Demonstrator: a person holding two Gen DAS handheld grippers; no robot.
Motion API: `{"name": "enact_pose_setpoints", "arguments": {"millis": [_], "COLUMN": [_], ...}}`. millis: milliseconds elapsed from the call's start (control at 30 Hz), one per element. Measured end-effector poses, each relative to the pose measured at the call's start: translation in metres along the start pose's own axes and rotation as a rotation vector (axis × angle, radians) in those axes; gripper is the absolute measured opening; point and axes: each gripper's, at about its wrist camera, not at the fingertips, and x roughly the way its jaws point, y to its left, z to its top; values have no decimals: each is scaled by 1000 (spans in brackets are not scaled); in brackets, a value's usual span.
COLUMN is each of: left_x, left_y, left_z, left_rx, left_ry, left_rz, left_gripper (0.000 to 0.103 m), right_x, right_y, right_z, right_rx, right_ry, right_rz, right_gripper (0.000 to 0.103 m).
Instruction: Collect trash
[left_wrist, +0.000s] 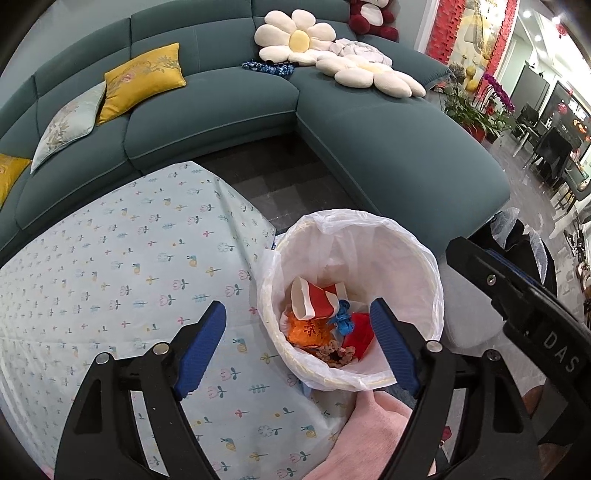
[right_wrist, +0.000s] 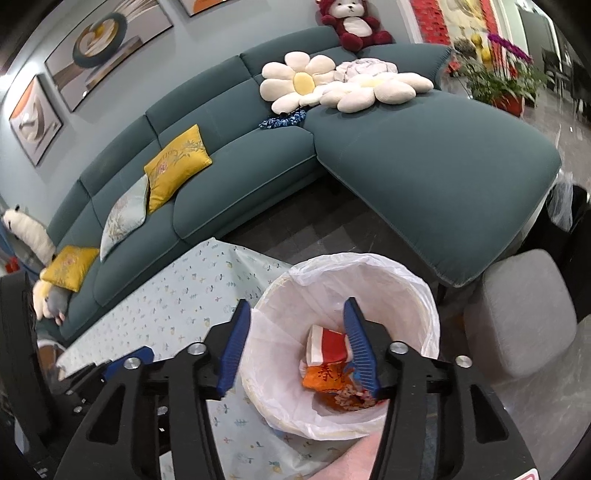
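Note:
A round bin (left_wrist: 424, 280) lined with a white plastic bag stands beside the table; it also shows in the right wrist view (right_wrist: 417, 291). Inside lie a red and white paper cup (left_wrist: 314, 299), an orange wrapper (left_wrist: 308, 330), a blue scrap (left_wrist: 343, 319) and other red trash. The cup (right_wrist: 328, 345) and orange wrapper (right_wrist: 325, 378) show from the right too. My left gripper (left_wrist: 297, 343) is open and empty, straddling the bin's near rim. My right gripper (right_wrist: 295, 343) is open and empty above the bin.
The table with a flowered cloth (left_wrist: 122, 266) lies left of the bin. A teal corner sofa (left_wrist: 388, 147) with cushions stands behind. A grey stool (right_wrist: 521, 310) sits right of the bin. Dark tiled floor (left_wrist: 273, 177) lies between table and sofa.

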Motion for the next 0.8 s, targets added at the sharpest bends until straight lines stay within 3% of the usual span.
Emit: {"name": "enact_pose_setpoints", "arguments": {"millis": [433, 800], "left_x": [-14, -14], "left_y": [18, 37], "left_z": [-12, -24], "left_rx": [-13, -34], "left_ry": [-13, -4], "left_rz": [40, 71], "left_gripper": [77, 79], "right_x": [-16, -12], "right_y": [24, 34], "right_z": [1, -14], "right_rx": [-136, -189], "right_ry": [-10, 20], "right_rz": [-90, -154], "right_gripper": [82, 84]}}
